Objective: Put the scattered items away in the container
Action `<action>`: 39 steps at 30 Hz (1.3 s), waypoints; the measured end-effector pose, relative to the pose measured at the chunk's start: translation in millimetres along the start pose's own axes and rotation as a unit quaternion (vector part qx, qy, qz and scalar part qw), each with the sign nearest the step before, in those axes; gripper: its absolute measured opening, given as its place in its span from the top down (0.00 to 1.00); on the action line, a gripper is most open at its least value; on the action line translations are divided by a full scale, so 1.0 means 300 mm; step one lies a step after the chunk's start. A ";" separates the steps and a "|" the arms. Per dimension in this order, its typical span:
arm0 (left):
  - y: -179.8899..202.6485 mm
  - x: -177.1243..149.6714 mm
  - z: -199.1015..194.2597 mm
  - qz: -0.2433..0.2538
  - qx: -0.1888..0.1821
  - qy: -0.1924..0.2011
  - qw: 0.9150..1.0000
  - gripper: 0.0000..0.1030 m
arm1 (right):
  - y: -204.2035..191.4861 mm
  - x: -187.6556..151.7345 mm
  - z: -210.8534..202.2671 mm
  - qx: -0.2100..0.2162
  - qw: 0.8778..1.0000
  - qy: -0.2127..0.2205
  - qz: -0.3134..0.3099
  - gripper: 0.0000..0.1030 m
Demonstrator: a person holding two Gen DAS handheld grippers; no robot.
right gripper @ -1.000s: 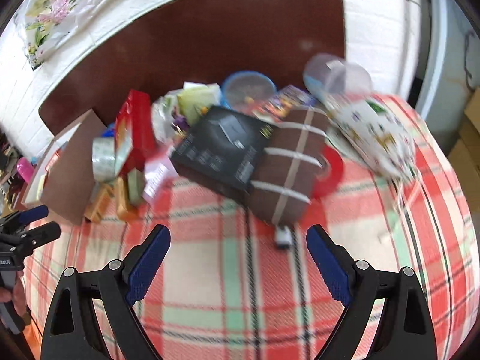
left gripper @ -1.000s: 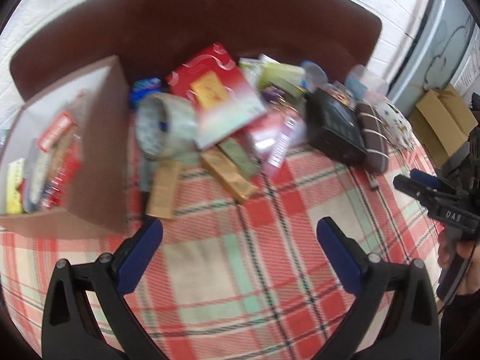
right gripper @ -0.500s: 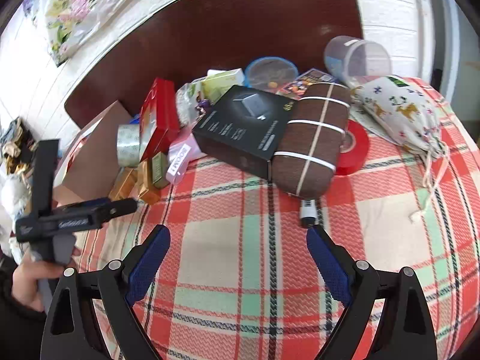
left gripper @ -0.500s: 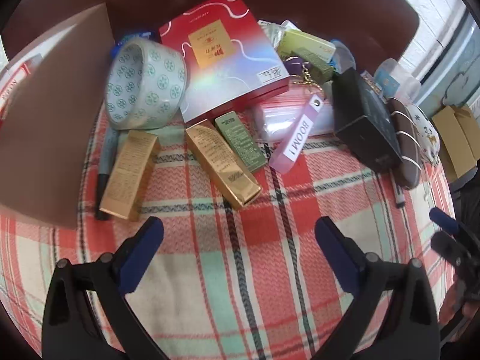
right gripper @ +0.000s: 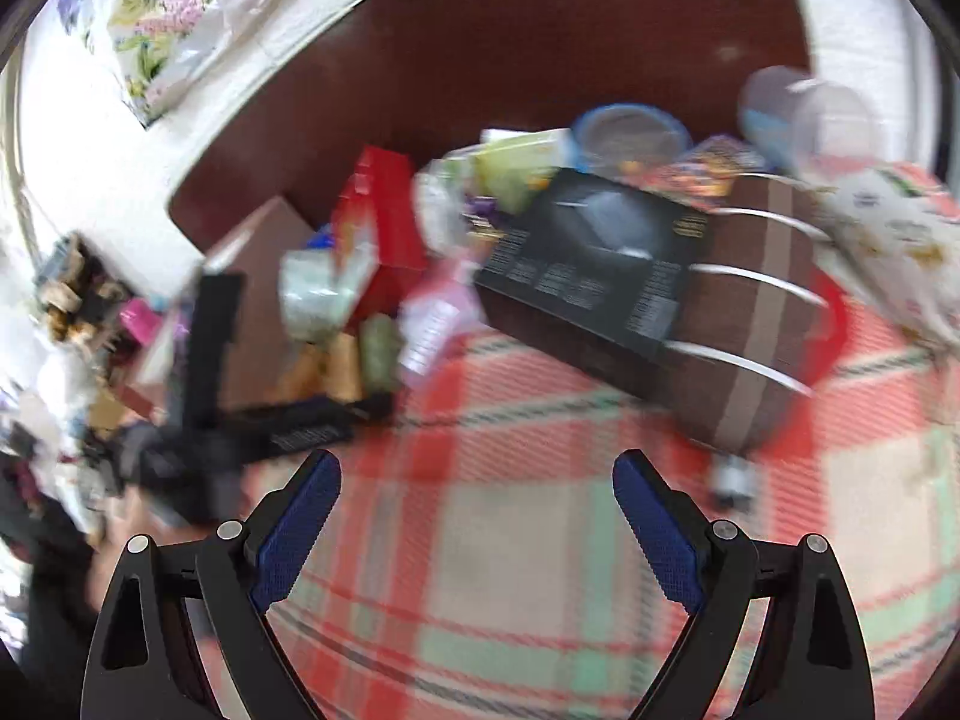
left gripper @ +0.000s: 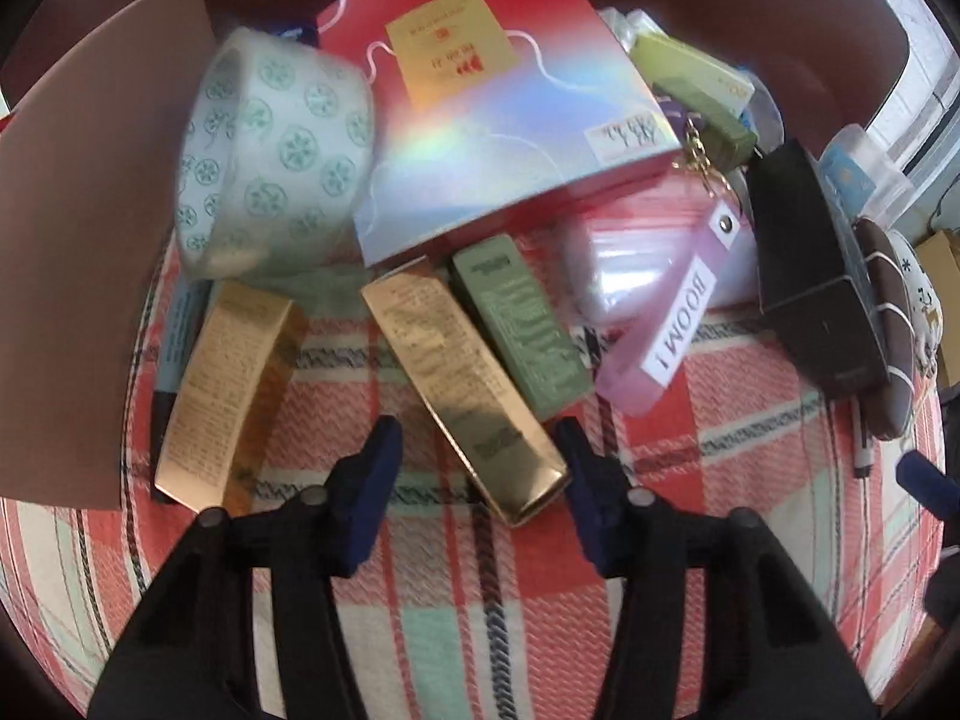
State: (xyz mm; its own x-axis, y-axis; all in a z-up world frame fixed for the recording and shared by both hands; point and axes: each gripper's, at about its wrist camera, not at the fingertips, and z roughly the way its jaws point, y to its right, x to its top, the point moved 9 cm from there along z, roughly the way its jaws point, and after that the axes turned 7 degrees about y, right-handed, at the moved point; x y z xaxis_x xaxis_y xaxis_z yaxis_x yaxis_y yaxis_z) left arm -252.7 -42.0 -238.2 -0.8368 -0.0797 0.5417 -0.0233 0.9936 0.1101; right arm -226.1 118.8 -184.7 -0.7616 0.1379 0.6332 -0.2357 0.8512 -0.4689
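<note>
We see a plaid tablecloth (left gripper: 540, 630) under a heap of clutter. The brown cardboard container (left gripper: 78, 240) stands at the left edge of the left wrist view, with a red box (left gripper: 492, 120) and a tape roll (left gripper: 270, 162) just beside it. Our left gripper (left gripper: 474, 456) has just been closing, its jaws straddling the near end of a gold carton (left gripper: 462, 384); contact is unclear. A second gold carton (left gripper: 222, 396) lies nearer the container. Our right gripper (right gripper: 477, 516) stands wide apart, empty, above bare cloth near a black box (right gripper: 594, 270).
</note>
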 end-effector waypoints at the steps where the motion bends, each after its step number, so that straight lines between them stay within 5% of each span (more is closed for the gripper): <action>1: -0.001 0.000 -0.001 0.001 0.000 0.000 1.000 0.52 | -0.019 0.017 0.023 0.010 1.000 -0.002 0.004 0.10; 8: -0.007 0.006 -0.002 0.031 0.001 0.007 0.999 0.57 | -0.066 0.095 0.216 -0.030 0.998 -0.022 0.041 0.10; 16: -0.105 -0.008 -0.029 0.029 0.014 0.009 0.999 0.68 | -0.004 0.061 0.364 -0.117 0.989 -0.036 0.089 0.10; 23: -0.112 0.001 -0.030 0.029 -0.002 0.015 0.999 0.68 | -0.003 0.077 0.401 -0.131 0.988 -0.004 0.085 0.12; 27: -0.106 0.017 -0.024 0.030 -0.004 0.018 0.999 0.68 | 0.006 0.091 0.406 -0.149 0.986 0.009 0.076 0.38; 36: -0.086 0.023 -0.033 0.031 -0.013 0.020 0.999 0.71 | -0.009 0.071 0.371 -0.125 0.991 0.001 0.056 0.76; 39: -0.076 0.016 -0.043 0.032 -0.020 0.018 0.999 0.71 | -0.029 0.061 0.345 -0.123 0.992 0.004 0.039 0.81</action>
State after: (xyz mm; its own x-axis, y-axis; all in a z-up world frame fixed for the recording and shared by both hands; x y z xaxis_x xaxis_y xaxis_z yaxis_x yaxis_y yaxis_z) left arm -249.3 -66.1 -227.4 -0.8155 -0.0206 0.5783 0.0507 0.9930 0.1069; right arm -300.6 61.5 -232.8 -0.7664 0.2117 0.6065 -0.0206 0.9356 -0.3525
